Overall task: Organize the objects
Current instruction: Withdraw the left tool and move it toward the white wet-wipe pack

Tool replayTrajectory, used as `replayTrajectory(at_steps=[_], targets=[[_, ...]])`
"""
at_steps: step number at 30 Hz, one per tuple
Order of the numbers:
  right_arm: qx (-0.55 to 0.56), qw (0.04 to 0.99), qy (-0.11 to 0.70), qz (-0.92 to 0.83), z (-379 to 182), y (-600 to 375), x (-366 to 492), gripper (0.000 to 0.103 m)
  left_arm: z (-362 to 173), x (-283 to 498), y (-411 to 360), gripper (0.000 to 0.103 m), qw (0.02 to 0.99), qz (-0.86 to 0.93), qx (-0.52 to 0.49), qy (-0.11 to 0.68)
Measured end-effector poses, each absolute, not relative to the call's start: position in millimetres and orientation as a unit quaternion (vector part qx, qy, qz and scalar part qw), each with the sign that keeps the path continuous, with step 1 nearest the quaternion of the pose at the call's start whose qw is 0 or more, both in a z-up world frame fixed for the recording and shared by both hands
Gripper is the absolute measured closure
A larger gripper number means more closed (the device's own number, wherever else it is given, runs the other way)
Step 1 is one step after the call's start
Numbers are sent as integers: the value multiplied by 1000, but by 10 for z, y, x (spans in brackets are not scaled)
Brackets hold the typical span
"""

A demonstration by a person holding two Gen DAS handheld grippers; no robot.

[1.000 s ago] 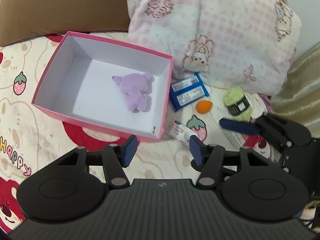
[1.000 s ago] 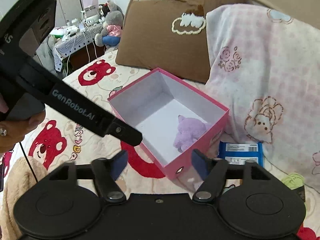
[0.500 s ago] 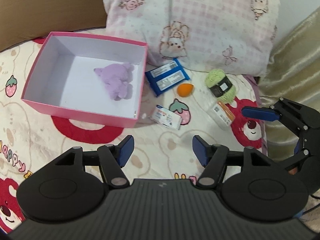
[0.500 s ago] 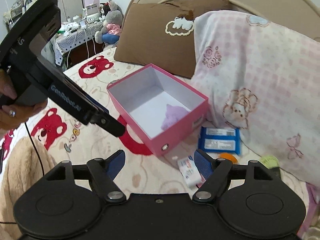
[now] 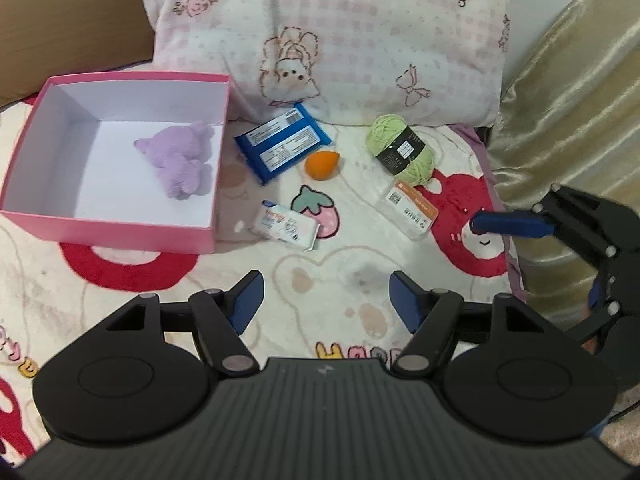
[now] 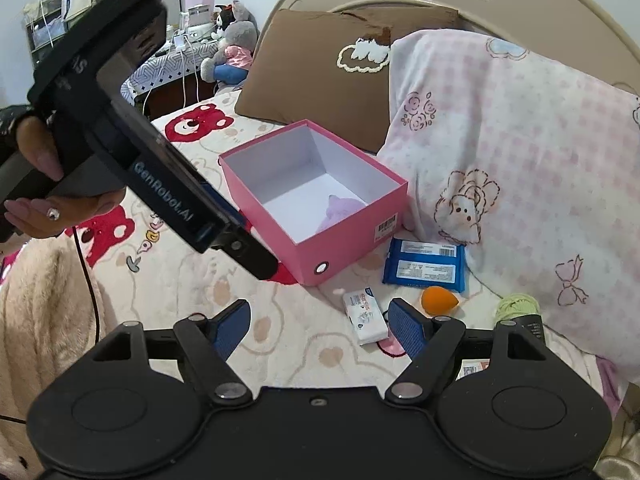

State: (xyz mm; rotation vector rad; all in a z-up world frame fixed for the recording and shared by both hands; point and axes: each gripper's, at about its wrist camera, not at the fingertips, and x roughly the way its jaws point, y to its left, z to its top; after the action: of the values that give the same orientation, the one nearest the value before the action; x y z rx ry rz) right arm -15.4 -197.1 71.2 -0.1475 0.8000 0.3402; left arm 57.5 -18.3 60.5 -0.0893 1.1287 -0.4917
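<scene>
Left tongs (image 5: 324,296) opening, empty, right tongs (image 6: 320,322) wide, white packet (image 5: 288,229) lying beyond both.

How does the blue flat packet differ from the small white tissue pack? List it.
The blue flat packet is larger and dark blue with white label panels; the small white tissue pack is smaller and pale. The packet lies against the pillow; the pack nearer the grippers. Both lie flat on the blanket, outside the pink box.

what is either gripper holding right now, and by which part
Nothing is held. The left gripper has only blanket between its opening jaws, and the right gripper is open and empty. The purple plush toy lies in the pink box.
</scene>
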Motion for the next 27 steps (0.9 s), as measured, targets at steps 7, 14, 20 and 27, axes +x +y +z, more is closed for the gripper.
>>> replayTrajectory(at_steps=[7, 14, 20, 27], targets=[[-38, 902, 402, 150, 308, -2051, -94, 23, 340, 645, -347, 34, 809, -247, -32, 532], [-18, 900, 414, 134, 10, -2061, -11, 23, -2, 730, -401, 35, 807, -258, -36, 529], [49, 903, 416, 99, -291, -2030, 180, 23, -420, 867, -354, 36, 787, -267, -71, 551], [29, 903, 423, 66, -686, -2023, 366, 24, -687, 927, -348, 37, 816, -258, -69, 512]])
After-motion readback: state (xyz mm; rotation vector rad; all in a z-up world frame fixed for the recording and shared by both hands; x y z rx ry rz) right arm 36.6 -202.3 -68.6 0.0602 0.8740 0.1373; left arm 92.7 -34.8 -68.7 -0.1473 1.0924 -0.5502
